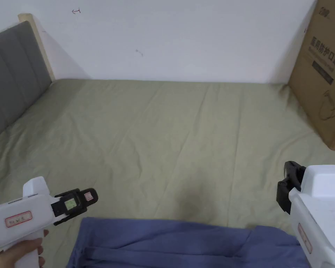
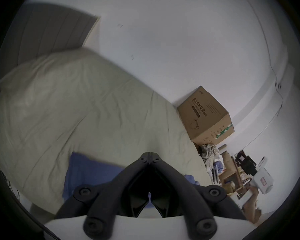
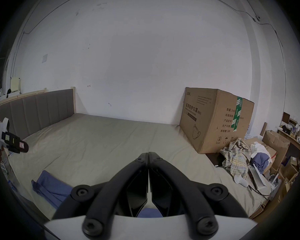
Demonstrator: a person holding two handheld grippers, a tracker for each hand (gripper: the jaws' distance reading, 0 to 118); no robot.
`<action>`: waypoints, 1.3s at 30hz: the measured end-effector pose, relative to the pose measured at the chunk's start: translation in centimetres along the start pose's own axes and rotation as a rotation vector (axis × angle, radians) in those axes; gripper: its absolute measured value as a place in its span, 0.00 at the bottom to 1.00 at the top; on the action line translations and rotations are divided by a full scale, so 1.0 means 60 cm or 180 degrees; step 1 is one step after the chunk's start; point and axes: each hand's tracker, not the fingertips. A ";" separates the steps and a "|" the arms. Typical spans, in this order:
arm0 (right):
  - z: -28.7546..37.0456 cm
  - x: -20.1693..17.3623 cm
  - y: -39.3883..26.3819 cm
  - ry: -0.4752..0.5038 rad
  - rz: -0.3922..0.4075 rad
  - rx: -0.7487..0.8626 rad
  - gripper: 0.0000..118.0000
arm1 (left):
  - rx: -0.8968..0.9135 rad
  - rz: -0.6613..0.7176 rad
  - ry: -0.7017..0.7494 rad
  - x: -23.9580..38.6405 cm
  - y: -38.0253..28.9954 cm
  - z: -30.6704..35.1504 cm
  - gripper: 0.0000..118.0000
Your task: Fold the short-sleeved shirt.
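**Both tools clenched over the bed, shirt at the near edge**

We see the blue shirt [image 1: 184, 244] lying on the bed [image 1: 170, 132], at its near edge, with the far hem running roughly straight across and a fold line along its left part. It is rumpled rather than flat, and the head view cuts off its lower part.

We hold the left tool [image 1: 77, 202] just above the shirt's left corner, its jaws pressed together with nothing between them; our hand [image 1: 18, 253] grips its white handle. In the left gripper view the jaw tips meet, and the shirt lies below them.

We hold the right tool [image 3: 148, 154] over the shirt's right end. In the right gripper view its jaws are also clenched, tip to tip, and empty; blue cloth shows beneath them.

A box [image 1: 322, 73] stands on the bed's right side against the wall [image 1: 170, 38], well apart from the shirt. A grey headboard [image 1: 13, 73] rises at the left
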 end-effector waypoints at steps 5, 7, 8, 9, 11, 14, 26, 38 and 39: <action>-0.015 -0.012 -0.002 0.0012 0.0030 -0.0053 0.00 | -0.0441 0.0384 0.0174 -0.118 0.021 -0.012 0.00; -0.021 -0.017 -0.005 0.0018 0.0039 -0.0089 0.00 | -0.0599 0.0535 0.0142 -0.153 0.018 -0.020 0.00; -0.024 -0.019 -0.006 0.0025 0.0038 -0.0113 0.00 | -0.0680 0.0570 0.0151 -0.167 0.016 -0.025 0.06; -0.025 -0.020 -0.009 0.0025 0.0036 -0.0133 0.00 | -0.0759 0.0593 0.0254 -0.182 0.014 -0.033 0.12; -0.029 -0.023 -0.013 0.0017 0.0044 -0.0177 0.00 | -0.0837 0.0538 0.0427 -0.196 0.002 -0.045 0.37; -0.042 -0.026 -0.018 0.0022 0.0064 -0.0241 0.00 | -0.0971 0.0521 0.0489 -0.219 -0.005 -0.073 0.65; -0.071 -0.038 -0.027 0.0001 0.0123 -0.0361 0.00 | -0.1274 0.0456 0.0373 -0.267 -0.040 -0.172 0.63; -0.054 -0.026 -0.017 -0.0065 0.0070 -0.0331 0.00 | -0.1286 -0.0428 0.0821 -0.137 -0.101 -0.146 0.05; -0.053 -0.026 -0.015 -0.0073 0.0064 -0.0319 0.00 | -0.1272 -0.0533 0.0871 -0.123 -0.092 -0.140 0.04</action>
